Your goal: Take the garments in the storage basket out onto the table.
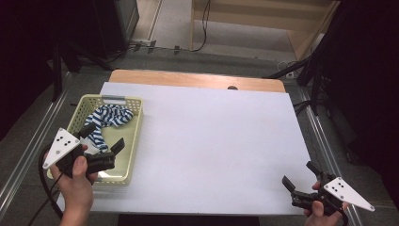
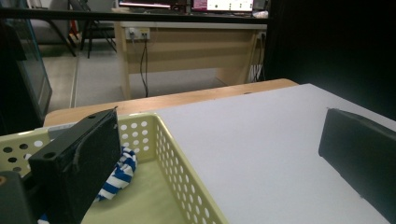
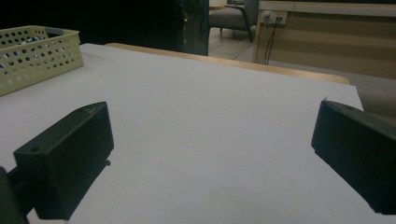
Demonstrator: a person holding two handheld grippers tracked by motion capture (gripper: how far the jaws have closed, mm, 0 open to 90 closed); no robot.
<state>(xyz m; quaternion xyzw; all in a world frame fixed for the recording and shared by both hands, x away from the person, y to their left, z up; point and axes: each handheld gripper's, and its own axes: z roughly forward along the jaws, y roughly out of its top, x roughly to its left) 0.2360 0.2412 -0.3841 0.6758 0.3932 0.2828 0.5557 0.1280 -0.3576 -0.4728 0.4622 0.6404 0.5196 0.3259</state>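
- Left hand-held gripper (image 1: 102, 136) at about 8 o'clock on the counter (image 1: 211, 141), held over the near half of the basket (image 1: 134, 141), jaws spread wide and clasping nothing.
- In the left gripper view, one jaw inside the basket just beside the striped cloth (image 2: 119, 175), the other out over the white counter surface; contact between jaw and cloth impossible to tell.
- Right hand-held gripper (image 1: 301, 175) at about 4 o'clock, near the counter's front right corner, jaws likewise parted and empty, above bare white surface.
- Well apart from each other, the two grippers, one at each front corner.
- Pale yellow perforated basket along the left edge, at about 9 o'clock, long side running front to back.
- Blue-and-white striped cloth (image 1: 109, 120) bunched in the far half of the basket, at about 10 o'clock, trailing toward the left gripper.
- Wooden counter edge (image 1: 197, 79) bare beyond the white sheet at 12 o'clock.
- Grey floor (image 1: 226, 37) and cables farther back.
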